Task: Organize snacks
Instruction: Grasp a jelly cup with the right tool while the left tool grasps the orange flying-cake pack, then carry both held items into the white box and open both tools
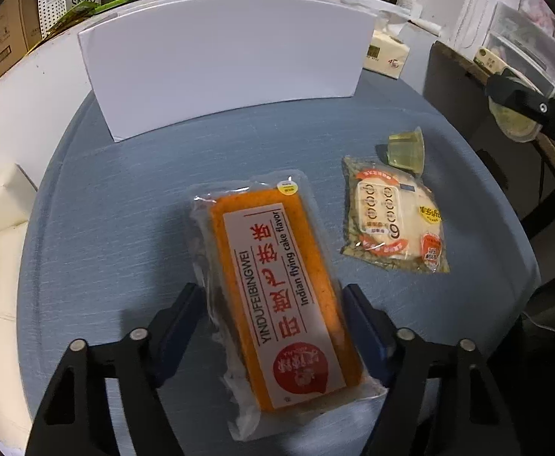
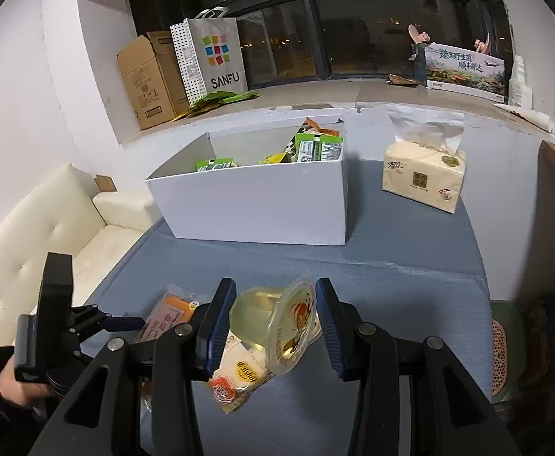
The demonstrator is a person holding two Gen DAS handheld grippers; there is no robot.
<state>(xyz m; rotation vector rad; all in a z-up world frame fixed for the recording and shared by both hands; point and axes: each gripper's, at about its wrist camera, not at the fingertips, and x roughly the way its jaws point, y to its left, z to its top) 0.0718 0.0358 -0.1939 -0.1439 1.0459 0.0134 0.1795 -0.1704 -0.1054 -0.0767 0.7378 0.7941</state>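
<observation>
An orange cake packet (image 1: 277, 285) with a white label lies on the blue tabletop (image 1: 125, 209). My left gripper (image 1: 271, 296) straddles its near half, and both pads touch the clear wrapper. The same packet (image 2: 171, 311) shows in the right wrist view beside one left finger (image 2: 125, 321). My right gripper (image 2: 275, 287) is shut on a yellow jelly cup (image 2: 277, 326), tipped sideways above the table. A bun packet (image 1: 391, 220) and a second jelly cup (image 1: 406, 150) lie to the right of the cake. The white box (image 2: 254, 205) at the back holds several green snack packets.
A tissue pack (image 2: 424, 174) stands right of the box. A cream sofa (image 2: 49, 235) runs along the table's left side. A dark board (image 1: 452, 76) rises at the table's right edge. A cardboard box (image 2: 148, 79) and a paper bag (image 2: 213, 57) sit on the window ledge.
</observation>
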